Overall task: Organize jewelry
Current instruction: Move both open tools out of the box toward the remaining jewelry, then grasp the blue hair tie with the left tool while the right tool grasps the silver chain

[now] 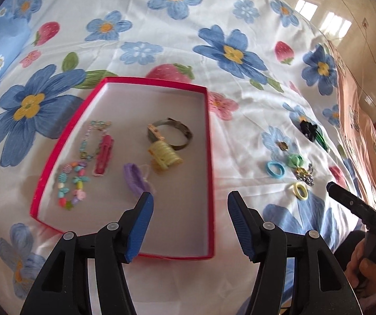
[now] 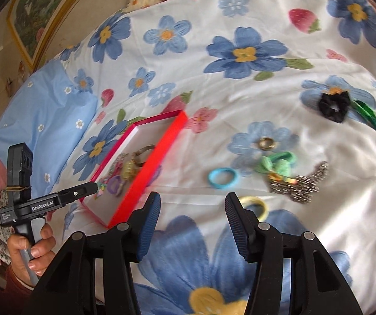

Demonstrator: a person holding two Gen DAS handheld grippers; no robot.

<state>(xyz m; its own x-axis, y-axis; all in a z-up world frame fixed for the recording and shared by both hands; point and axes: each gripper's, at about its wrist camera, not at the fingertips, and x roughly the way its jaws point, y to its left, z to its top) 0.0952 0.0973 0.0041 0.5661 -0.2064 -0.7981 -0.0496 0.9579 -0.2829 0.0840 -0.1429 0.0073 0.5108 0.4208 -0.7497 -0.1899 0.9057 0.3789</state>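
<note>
A red box [image 1: 210,141] lies on the flowered bedsheet and holds bead bracelets [image 1: 72,183], a pink clip [image 1: 103,155], a purple hair tie [image 1: 134,181], a yellow claw clip [image 1: 165,157] and a metal bangle [image 1: 172,131]. My left gripper [image 1: 190,199] hovers open over the box's near right corner, nothing between its blue pads. My right gripper [image 2: 193,199] hangs open and empty above the sheet. Just beyond its right fingertip lies a yellow hair tie [image 2: 256,204]. Farther off are a blue hair tie [image 2: 222,178], a green bow tie [image 2: 279,162], a silver chain [image 2: 300,183] and a ring [image 2: 266,143].
A black scrunchie [image 2: 335,106] and a green clip [image 2: 369,115] lie far right on the sheet. A light blue pillow [image 2: 48,115] sits left of the box. A hand [image 2: 32,249] holds the left gripper's handle. The bed's right edge [image 1: 345,99] drops off to the floor.
</note>
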